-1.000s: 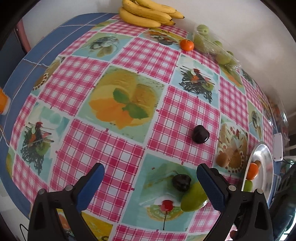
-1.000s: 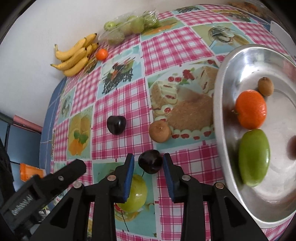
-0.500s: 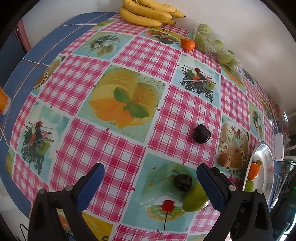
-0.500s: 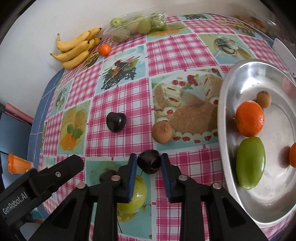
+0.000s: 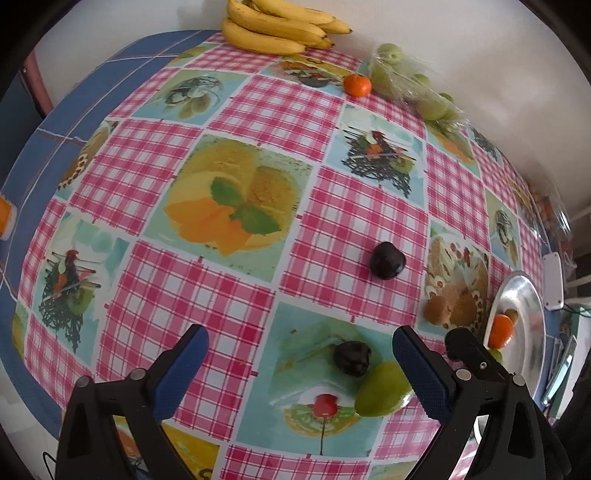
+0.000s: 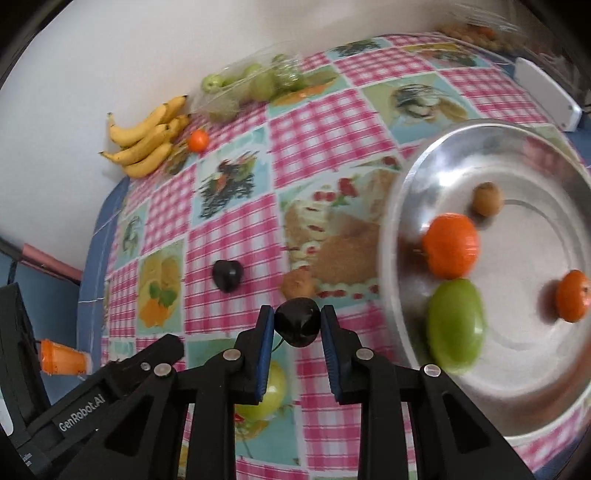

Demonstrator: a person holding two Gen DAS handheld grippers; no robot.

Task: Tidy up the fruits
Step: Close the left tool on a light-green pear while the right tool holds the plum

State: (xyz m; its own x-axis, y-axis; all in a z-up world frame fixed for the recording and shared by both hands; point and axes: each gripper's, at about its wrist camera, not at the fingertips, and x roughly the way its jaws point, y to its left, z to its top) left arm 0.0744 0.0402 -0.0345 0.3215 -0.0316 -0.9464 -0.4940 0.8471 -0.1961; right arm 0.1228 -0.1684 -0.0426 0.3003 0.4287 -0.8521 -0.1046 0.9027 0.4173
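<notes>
The right claw (image 6: 297, 322) has lifted toward the metal plate (image 6: 436, 155), clamped on a dark plum (image 6: 297, 322); the left claw (image 5: 299, 363) hangs wide open, empty, lower frame

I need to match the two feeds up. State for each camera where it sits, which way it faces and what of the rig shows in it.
Left wrist: on the left gripper, looking steeply down at the tablecloth; its open blue-padded fingers show.
Right wrist: on the right gripper, looking down toward the metal plate; its fingers clamp a dark plum, and the left gripper's body shows lower left.
Shared: bananas, loose plum, plate.
</notes>
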